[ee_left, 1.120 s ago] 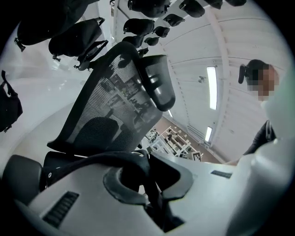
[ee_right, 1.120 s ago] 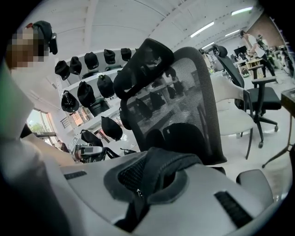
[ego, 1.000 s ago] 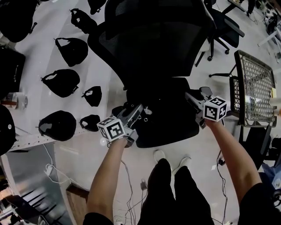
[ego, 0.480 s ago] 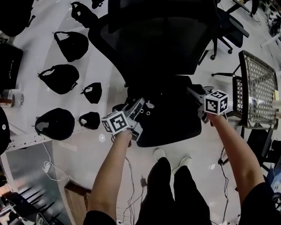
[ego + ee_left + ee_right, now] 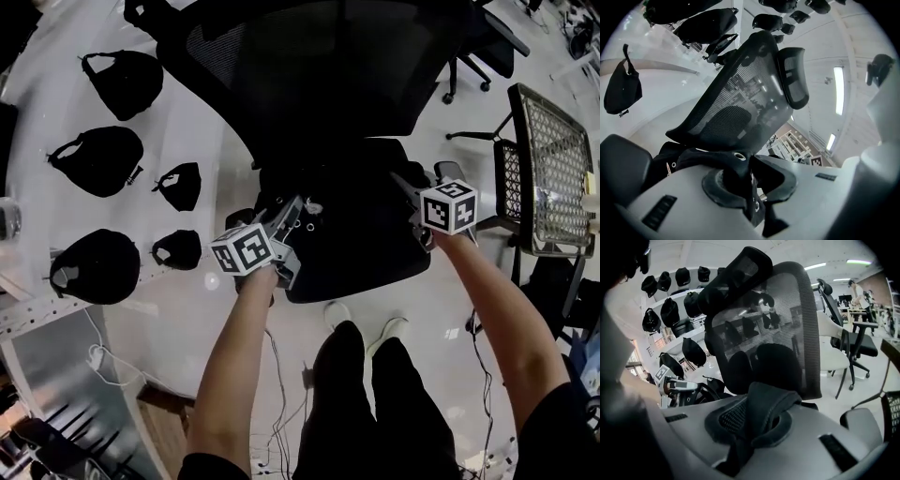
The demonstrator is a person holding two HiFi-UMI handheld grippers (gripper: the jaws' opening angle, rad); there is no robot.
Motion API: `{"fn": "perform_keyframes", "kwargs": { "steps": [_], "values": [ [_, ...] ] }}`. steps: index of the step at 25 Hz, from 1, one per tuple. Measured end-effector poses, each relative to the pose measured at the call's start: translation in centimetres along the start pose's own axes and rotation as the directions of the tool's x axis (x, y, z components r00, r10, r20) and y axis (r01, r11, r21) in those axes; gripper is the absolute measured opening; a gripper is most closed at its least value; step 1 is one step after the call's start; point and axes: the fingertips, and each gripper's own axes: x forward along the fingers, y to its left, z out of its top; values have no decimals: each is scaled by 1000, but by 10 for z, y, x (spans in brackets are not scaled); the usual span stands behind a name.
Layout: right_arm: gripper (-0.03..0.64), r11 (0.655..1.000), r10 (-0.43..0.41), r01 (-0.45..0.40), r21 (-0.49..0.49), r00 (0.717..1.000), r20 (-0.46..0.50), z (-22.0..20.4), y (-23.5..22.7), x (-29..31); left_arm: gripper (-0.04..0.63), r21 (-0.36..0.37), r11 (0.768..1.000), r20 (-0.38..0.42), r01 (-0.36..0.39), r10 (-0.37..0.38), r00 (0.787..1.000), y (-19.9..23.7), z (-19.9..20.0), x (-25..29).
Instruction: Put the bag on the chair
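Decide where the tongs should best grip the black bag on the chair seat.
Probably the strap folds at its two ends, one approached from each side of the seat: the bag is soft and limp, so a thin fold pinches firmly while the body would slump.

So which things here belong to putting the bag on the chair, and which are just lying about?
Job: bag, mesh office chair, left gripper and right gripper, jaws beginning to open with bag fabric between them.
Lying about: other black bags, wire-mesh chair, second office chair, floor cables.
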Motion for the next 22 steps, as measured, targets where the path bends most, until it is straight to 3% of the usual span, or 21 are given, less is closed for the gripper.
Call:
{"fn": "perform_keyframes", "kwargs": {
  "steps": [3, 6, 9, 14, 22],
  "values": [
    [33, 998, -8, 9, 61, 1000, -14, -14, -4, 4, 69, 54, 998, -56, -30, 33, 998, 8, -16, 0],
    [65, 998, -24, 27, 63, 999, -45, -30, -6, 8, 150, 72, 994, -101, -82, 89, 991, 22, -33, -1],
    [122, 997, -36, 40, 61, 997, -71, -41, -6, 14, 192, 47, 992, -129, -114, 119, 984, 35, -48, -4],
    [177, 995, -72, 78, 59, 993, -94, -56, -11, 20, 212, -106, 984, -50, -142, 137, 989, 42, -54, -5],
    [255, 995, -76, 83, 61, 990, -116, -78, -16, 22, 230, -63, 979, -105, -193, 186, 977, 64, -76, 3]
  ]
}}
